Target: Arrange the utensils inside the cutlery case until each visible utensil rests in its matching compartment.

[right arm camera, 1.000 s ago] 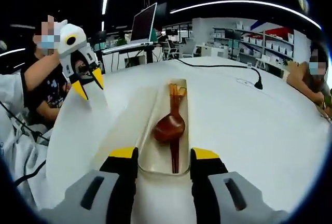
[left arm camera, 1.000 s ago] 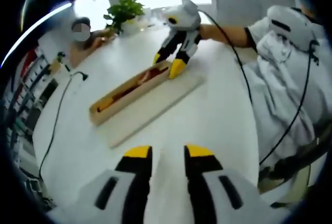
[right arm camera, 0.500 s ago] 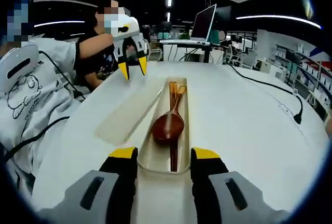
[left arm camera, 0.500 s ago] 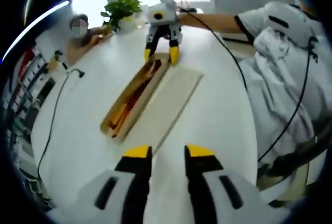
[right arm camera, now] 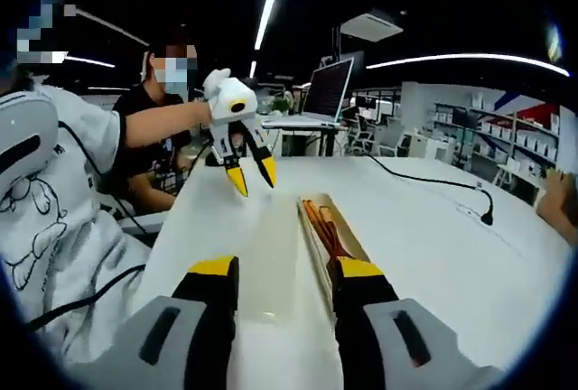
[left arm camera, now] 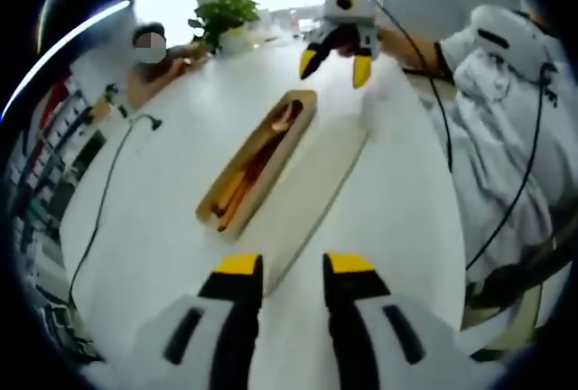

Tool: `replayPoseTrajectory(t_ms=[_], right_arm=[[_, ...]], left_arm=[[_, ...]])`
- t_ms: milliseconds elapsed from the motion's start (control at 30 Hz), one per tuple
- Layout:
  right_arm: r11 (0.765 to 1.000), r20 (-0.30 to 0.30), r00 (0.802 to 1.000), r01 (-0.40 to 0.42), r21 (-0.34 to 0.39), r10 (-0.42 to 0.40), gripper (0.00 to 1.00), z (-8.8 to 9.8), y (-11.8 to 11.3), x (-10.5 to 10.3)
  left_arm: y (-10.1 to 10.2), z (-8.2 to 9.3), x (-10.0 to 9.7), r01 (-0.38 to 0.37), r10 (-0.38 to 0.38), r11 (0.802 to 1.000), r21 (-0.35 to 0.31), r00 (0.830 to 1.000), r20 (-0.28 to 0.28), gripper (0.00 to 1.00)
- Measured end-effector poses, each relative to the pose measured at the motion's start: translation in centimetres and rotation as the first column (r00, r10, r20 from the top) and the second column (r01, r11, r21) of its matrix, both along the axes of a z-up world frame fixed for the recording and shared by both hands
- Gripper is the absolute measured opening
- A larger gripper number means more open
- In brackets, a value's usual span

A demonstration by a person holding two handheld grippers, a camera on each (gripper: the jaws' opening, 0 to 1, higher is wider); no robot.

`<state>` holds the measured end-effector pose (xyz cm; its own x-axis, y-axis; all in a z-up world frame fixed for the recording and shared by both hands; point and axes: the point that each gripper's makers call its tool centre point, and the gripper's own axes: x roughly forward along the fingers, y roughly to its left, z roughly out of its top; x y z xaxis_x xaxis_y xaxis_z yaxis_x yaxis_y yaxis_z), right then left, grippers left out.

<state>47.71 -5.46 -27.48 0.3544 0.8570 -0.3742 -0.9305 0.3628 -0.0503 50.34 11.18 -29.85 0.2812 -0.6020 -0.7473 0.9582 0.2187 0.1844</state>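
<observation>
Left gripper (left arm camera: 293,268) hangs low over the white bench (left arm camera: 153,200), jaws spread with bench showing between the yellow tips, nothing held. Ahead of it, out in the middle of the bench, lies the cutlery case (left arm camera: 259,161), a long narrow wooden tray running away from the gripper toward the far edge. Inside it a brown spoon (left arm camera: 282,122) sits at the far end with chopsticks (left arm camera: 237,193) stretched along the tray's length. Just beside the case, on its right in the left gripper view, the pale flat lid (left arm camera: 321,193) lies lengthwise and touching or nearly touching it; its near end reaches almost to the left gripper's tips.

Past the far end of case and lid, the right gripper (left arm camera: 336,58) hovers above the bench, jaws apart, empty, clear of the case.

From the right gripper view: the right gripper (right arm camera: 282,273) is spread and empty, the lid (right arm camera: 268,259) lying straight between its jaws, the case (right arm camera: 331,230) just inside the right-hand jaw with the chopsticks (right arm camera: 321,220) visible in it. Beyond the lid's far end the left gripper (right arm camera: 250,173) is raised off the bench, jaws parted.

A black cable (left arm camera: 101,193) trails along the bench's left side, and a potted plant (left arm camera: 222,18) stands at the far edge.
</observation>
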Motion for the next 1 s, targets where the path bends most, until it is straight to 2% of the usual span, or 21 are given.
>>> replayPoseTrajectory(t_ms=[33, 100, 133, 233, 267, 367, 433, 467, 567, 700, 733, 767, 867, 900, 933, 967, 1000], right_arm=[[0.998, 0.040, 0.998, 0.039, -0.048, -0.037, 0.41, -0.3, -0.2, 0.7], [0.989, 0.105, 0.987, 0.129, -0.065, -0.122, 0.41, -0.1, -1.1, 2.7], [0.984, 0.146, 0.980, 0.152, -0.097, -0.137, 0.43, -0.1, -2.2, 3.9], [0.979, 0.111, 0.981, 0.171, -0.108, -0.159, 0.51, -0.9, -4.0, 5.8], [0.977, 0.039, 0.985, 0.172, -0.128, -0.168, 0.54, -2.0, -4.6, 6.4], [0.985, -0.076, 0.990, 0.110, -0.134, -0.121, 0.47, -3.7, -4.7, 6.6], [0.990, -0.066, 0.994, 0.084, -0.116, -0.092, 0.40, -4.0, -4.5, 6.9], [0.994, -0.058, 0.998, 0.031, -0.108, -0.038, 0.39, -4.0, -4.0, 6.4], [0.995, -0.061, 0.998, -0.003, -0.104, -0.003, 0.39, -4.2, -3.8, 6.4], [0.984, -0.021, 0.992, -0.129, -0.123, 0.127, 0.38, -4.1, -3.5, 6.4], [0.985, -0.067, 0.989, -0.139, -0.102, 0.133, 0.38, -4.2, -3.3, 6.5], [0.985, -0.068, 0.989, -0.139, -0.101, 0.133, 0.38, -4.2, -3.3, 7.2], [0.984, -0.077, 0.987, -0.148, -0.103, 0.141, 0.39, -4.1, -3.1, 7.3], [0.981, -0.087, 0.987, -0.147, -0.124, 0.137, 0.41, -4.4, -3.3, 7.0], [0.978, -0.082, 0.987, -0.152, -0.141, 0.141, 0.48, -4.4, -3.4, 6.9], [0.981, -0.072, 0.989, -0.136, -0.136, 0.127, 0.56, -4.2, -3.6, 6.7], [0.984, -0.059, 0.991, -0.128, -0.124, 0.121, 0.58, -3.6, -3.7, 6.5]], left_arm=[[0.2, 0.0, 0.0, -0.002, 0.002, 1.000, 0.006, 1.000, 0.004, 0.28], [0.5, 0.1, -0.2, -0.006, 0.006, 1.000, 0.002, 1.000, 0.010, 0.28], [0.6, 0.2, -0.3, -0.008, 0.008, 1.000, -0.003, 1.000, 0.010, 0.28], [1.0, 0.0, -0.5, -0.011, 0.011, 1.000, -0.004, 1.000, 0.007, 0.28], [1.2, -0.2, -0.5, -0.013, 0.013, 1.000, 0.000, 1.000, 0.006, 0.28], [1.4, -0.3, -0.3, -0.019, 0.019, 1.000, -0.001, 1.000, 0.004, 0.28], [1.3, -0.3, -0.3, -0.019, 0.019, 1.000, -0.009, 1.000, 0.003, 0.28], [1.3, -0.3, -0.3, -0.018, 0.018, 1.000, -0.013, 1.000, 0.002, 0.28], [1.1, -0.4, -0.4, -0.011, 0.011, 1.000, -0.008, 1.000, -0.006, 0.28], [1.0, -0.4, -0.4, -0.002, 0.002, 1.000, -0.002, 1.000, -0.009, 0.27], [0.9, -0.4, -0.4, -0.001, 0.001, 1.000, -0.004, 1.000, -0.008, 0.27], [0.8, -0.3, -0.4, 0.000, 0.000, 1.000, -0.007, 1.000, -0.008, 0.27], [0.7, -0.5, -0.6, 0.003, -0.003, 1.000, -0.007, 1.000, -0.008, 0.27], [0.8, -0.5, -0.7, 0.003, -0.003, 1.000, -0.004, 1.000, -0.009, 0.27], [0.9, -0.6, -0.7, 0.003, -0.003, 1.000, -0.002, 1.000, -0.010, 0.27], [1.0, -0.6, -0.8, 0.002, -0.002, 1.000, -0.001, 1.000, -0.011, 0.27], [1.2, -0.6, -0.8, 0.001, -0.001, 1.000, 0.002, 1.000, -0.010, 0.28]])
